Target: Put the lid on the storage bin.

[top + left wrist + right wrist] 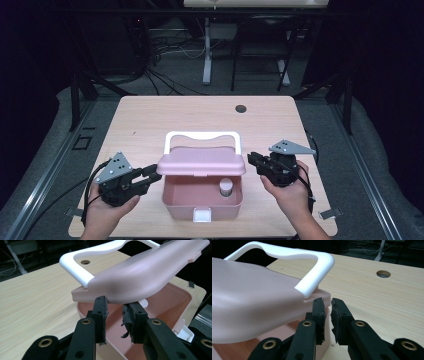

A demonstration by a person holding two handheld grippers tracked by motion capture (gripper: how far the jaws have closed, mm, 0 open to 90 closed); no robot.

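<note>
Pink plastic box point(202, 200) sat near the table's point(150, 120) front edge, its lid point(201, 162) half raised and propped only by the gripper tips at each end: left gripper point(150, 172) and right gripper point(252, 159) both unclenched, grasping nothing. Uneven lifting could let the lid slip and slam onto the small jar point(226, 187) inside. Box's long axis ran left-right; the white handle point(202, 136) pointed away from the person.

1. In the high view, light from above brightens the pale wooden desk point(150, 120); the surrounding room is nearly black.
2. That view is soft and slightly grainy, dimming toward its corners.
3. The pink plastic lid point(140, 272) is blurred in both gripper views.
4. Black gripper pads point(319, 312) look sharper.
</note>
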